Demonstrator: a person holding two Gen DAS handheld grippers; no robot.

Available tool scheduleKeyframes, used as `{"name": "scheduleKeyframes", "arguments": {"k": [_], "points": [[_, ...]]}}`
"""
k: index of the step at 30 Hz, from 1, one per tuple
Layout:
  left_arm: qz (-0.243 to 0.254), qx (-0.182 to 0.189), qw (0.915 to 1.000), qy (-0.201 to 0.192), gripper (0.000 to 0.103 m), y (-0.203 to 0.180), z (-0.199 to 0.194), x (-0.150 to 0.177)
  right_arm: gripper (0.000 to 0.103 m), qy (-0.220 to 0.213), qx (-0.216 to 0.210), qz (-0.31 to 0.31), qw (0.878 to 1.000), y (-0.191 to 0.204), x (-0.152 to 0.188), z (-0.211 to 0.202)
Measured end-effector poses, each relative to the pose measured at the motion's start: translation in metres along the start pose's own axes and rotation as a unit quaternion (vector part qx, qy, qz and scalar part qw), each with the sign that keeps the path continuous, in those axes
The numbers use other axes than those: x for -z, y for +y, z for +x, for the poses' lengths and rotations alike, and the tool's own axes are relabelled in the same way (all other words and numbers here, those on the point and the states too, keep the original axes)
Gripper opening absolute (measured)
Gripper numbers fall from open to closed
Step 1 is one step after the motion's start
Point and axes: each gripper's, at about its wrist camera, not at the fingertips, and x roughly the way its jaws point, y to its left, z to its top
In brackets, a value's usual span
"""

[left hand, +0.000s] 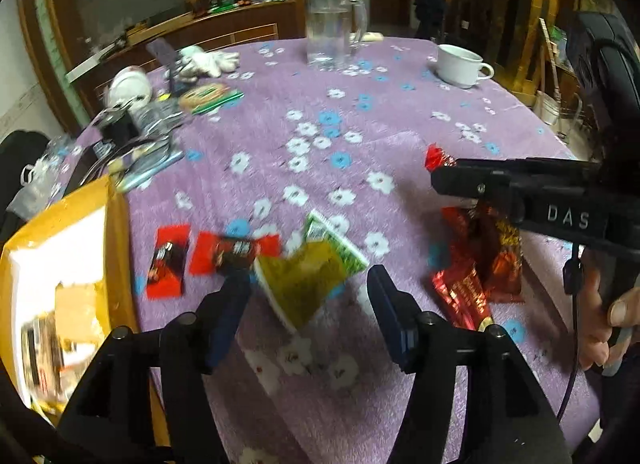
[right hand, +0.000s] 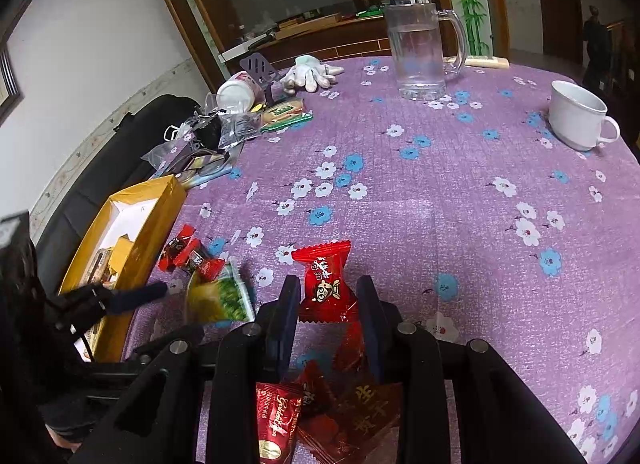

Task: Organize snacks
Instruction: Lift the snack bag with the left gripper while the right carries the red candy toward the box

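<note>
My left gripper is open, its fingers either side of a yellow-green snack packet lying blurred on the purple flowered cloth; the packet also shows in the right wrist view. Two red-and-black candies lie left of it. My right gripper is shut on a red candy wrapper, held above a pile of red snack packets. In the left wrist view the right gripper holds that red candy above the pile. A yellow box stands at the left.
A glass mug of water and a white cup stand at the far side. A clutter of bags, a white bottle, gloves and a biscuit pack lies far left. A black chair stands beyond the table edge.
</note>
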Motion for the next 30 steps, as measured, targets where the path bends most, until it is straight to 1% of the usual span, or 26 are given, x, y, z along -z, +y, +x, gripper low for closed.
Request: {"name": "scheduleKeyframes", "arguments": {"k": [2,4,5,6,8,11,12,13,15,16,18,19,20,22,23,26,27,29,30], "points": [[0.019,0.005,0.9998,0.004,0.060,-0.001,0.010,-0.006,0.030,-0.003,-0.001,0.003,1.000,-0.001,0.000,-0.002],[0.030,0.019,0.9989,0.032,0.059,-0.002,0.024,-0.008,0.030,-0.002,0.001,0.004,1.000,-0.002,0.000,-0.002],[0.032,0.019,0.9983,0.044,0.059,-0.003,0.031,-0.008,0.030,-0.001,0.002,0.004,1.000,-0.002,0.000,-0.001],[0.033,0.010,0.9983,0.046,0.059,-0.004,0.033,-0.007,0.030,-0.001,0.001,0.005,1.000,-0.003,0.000,-0.001],[0.031,0.003,0.9985,0.044,0.057,-0.007,0.032,-0.006,0.030,-0.002,0.000,0.006,1.000,-0.003,0.000,-0.002],[0.012,-0.003,0.9993,0.034,0.047,-0.009,0.026,0.000,0.030,-0.003,-0.002,0.005,1.000,-0.002,0.000,-0.003],[0.006,-0.004,0.9995,0.030,0.038,-0.010,0.023,0.002,0.030,-0.004,-0.001,0.005,1.000,-0.001,0.000,-0.004],[-0.003,0.001,0.9996,0.029,0.031,-0.010,0.020,0.003,0.030,-0.004,-0.001,0.005,1.000,-0.001,0.000,-0.004],[-0.020,0.023,0.9989,0.035,0.024,-0.007,0.017,0.003,0.030,-0.005,-0.002,0.006,1.000,-0.002,0.000,-0.005],[-0.018,0.029,0.9988,0.036,0.024,-0.008,0.016,0.001,0.030,-0.005,-0.002,0.007,1.000,-0.002,0.000,-0.004],[-0.003,0.000,0.9994,0.035,0.025,-0.010,0.019,-0.002,0.030,-0.003,-0.002,0.008,1.000,-0.002,0.000,-0.004],[0.005,-0.006,0.9993,0.035,0.025,-0.011,0.021,-0.004,0.030,-0.003,-0.002,0.008,1.000,-0.002,0.000,-0.004],[0.015,0.003,0.9992,0.038,0.025,-0.012,0.024,-0.007,0.030,-0.003,-0.001,0.008,1.000,-0.002,0.000,-0.004],[0.027,0.007,0.9984,0.050,0.039,-0.013,0.032,-0.010,0.030,-0.004,0.000,0.007,1.000,-0.002,0.000,-0.005],[0.033,0.007,0.9979,0.055,0.039,-0.014,0.035,-0.010,0.030,-0.004,0.000,0.007,1.000,-0.002,0.000,-0.005],[0.051,0.010,0.9972,0.054,0.039,-0.021,0.033,-0.006,0.030,-0.004,0.000,0.009,1.000,-0.004,-0.001,-0.005],[0.049,0.023,0.9969,0.058,0.040,-0.023,0.031,-0.004,0.030,-0.004,0.000,0.010,1.000,-0.004,-0.001,-0.005],[0.033,0.075,0.9937,0.076,0.040,-0.025,0.023,-0.001,0.030,-0.004,0.000,0.012,1.000,-0.005,-0.001,-0.005],[0.029,0.094,0.9916,0.083,0.040,-0.027,0.019,-0.001,0.030,-0.004,0.000,0.012,1.000,-0.005,-0.001,-0.006]]}}
